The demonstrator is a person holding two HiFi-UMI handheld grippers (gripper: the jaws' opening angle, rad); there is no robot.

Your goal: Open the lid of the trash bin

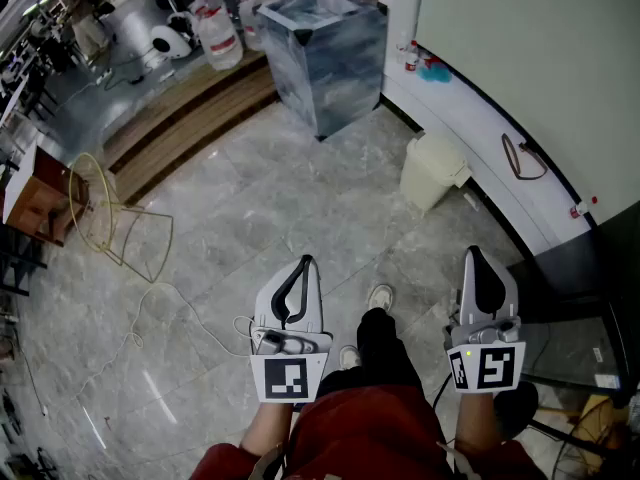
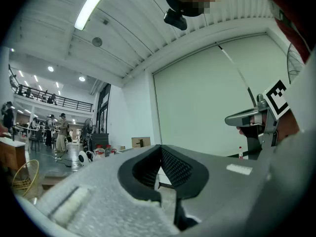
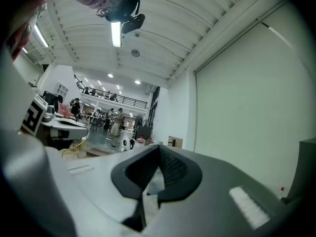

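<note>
In the head view a small cream trash bin point(image 1: 432, 171) stands on the marble floor beside the curved white wall base, its lid down. It is well ahead of both grippers. My left gripper point(image 1: 305, 262) and right gripper point(image 1: 472, 253) are held low, close to my body, pointing forward. Each has its jaws together with nothing between them. The left gripper view shows the left gripper point(image 2: 161, 148) with its black pads meeting at the tip, aimed at a pale wall. In the right gripper view the right gripper point(image 3: 159, 148) looks the same. I cannot make out the bin in either gripper view.
A large marbled square bin point(image 1: 330, 63) with a plastic liner stands further back. Water jugs point(image 1: 218, 30) and a wooden step point(image 1: 190, 118) lie at the back left. A wire basket point(image 1: 135, 233) and a cable point(image 1: 160, 313) sit on the floor at left. A dark table point(image 1: 585, 278) is at right.
</note>
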